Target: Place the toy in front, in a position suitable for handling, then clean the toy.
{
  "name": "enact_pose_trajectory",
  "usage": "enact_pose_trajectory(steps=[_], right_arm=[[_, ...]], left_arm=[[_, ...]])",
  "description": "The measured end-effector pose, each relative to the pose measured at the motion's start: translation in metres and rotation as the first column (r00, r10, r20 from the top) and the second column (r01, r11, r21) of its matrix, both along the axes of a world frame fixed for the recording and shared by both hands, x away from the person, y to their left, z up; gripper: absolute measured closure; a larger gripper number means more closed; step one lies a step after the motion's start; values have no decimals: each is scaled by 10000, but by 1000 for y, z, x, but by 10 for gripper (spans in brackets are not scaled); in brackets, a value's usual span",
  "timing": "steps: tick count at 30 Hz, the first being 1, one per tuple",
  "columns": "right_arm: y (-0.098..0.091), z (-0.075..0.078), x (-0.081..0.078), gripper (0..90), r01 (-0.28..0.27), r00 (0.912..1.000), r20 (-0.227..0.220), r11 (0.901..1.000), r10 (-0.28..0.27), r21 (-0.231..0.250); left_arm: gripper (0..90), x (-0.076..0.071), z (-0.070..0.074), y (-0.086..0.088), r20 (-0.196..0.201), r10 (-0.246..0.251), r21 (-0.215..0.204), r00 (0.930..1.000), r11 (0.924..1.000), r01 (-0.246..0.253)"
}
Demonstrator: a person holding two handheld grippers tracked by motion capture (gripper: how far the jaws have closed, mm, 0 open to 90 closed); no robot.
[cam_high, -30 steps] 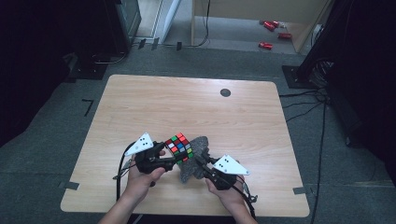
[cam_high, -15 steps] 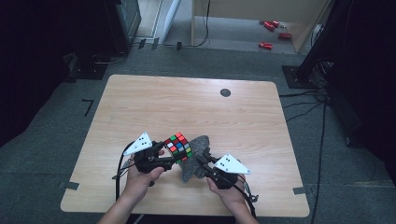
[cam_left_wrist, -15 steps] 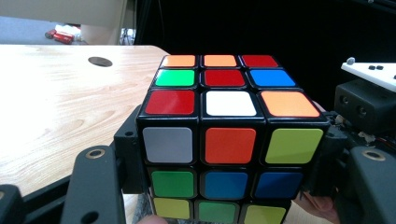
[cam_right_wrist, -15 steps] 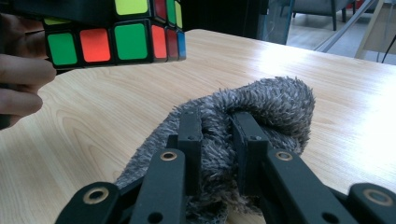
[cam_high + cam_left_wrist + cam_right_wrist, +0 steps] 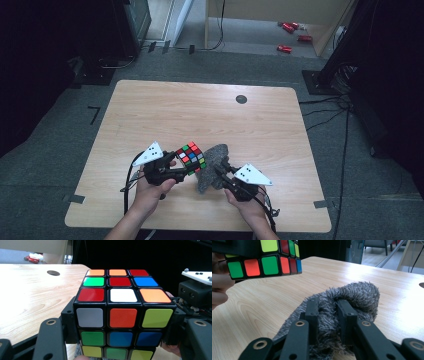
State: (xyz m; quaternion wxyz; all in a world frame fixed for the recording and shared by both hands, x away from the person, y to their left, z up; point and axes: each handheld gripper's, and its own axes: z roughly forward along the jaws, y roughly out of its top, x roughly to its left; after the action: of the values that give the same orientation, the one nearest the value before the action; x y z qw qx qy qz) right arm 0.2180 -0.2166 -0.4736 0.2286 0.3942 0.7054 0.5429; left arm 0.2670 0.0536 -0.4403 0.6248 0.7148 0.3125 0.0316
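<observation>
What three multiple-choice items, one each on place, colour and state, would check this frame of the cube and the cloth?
1. Where is the multicoloured puzzle cube?
A. Between the left gripper's jaws
B. Flat on the far table edge
C. On the floor

2. What colour is the centre sticker of the cube's top face in the left gripper view?
A. Yellow
B. Red
C. White

3. What is the right gripper doing?
A. Hanging open over bare wood
B. Clamping the cube
C. Pinching the fuzzy grey cloth

Answers: 1 A, the left gripper has its black jaws flanking the cube. 2 B, the middle square on top is red. 3 C, grey pile bunches between its jaws.
</observation>
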Motion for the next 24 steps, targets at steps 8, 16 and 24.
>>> enact_pose_trajectory(steps=[8, 16, 24], right_arm=[[-7, 0, 3, 498, 125, 9995, -287, 9997, -119, 191], [-17, 8, 1, 395, 273, 9995, -189, 9985, -264, 485], [-18, 16, -1, 394, 448, 9990, -114, 9972, -442, 607]], left_arm=[[350, 1, 0, -1, 3, -25, 1, 10000, 10000, 25], [349, 1, -1, -1, 110, 78, 161, 9999, 9998, -80], [350, -4, -10, -14, 917, 143, 1675, 9957, 9854, -296]])
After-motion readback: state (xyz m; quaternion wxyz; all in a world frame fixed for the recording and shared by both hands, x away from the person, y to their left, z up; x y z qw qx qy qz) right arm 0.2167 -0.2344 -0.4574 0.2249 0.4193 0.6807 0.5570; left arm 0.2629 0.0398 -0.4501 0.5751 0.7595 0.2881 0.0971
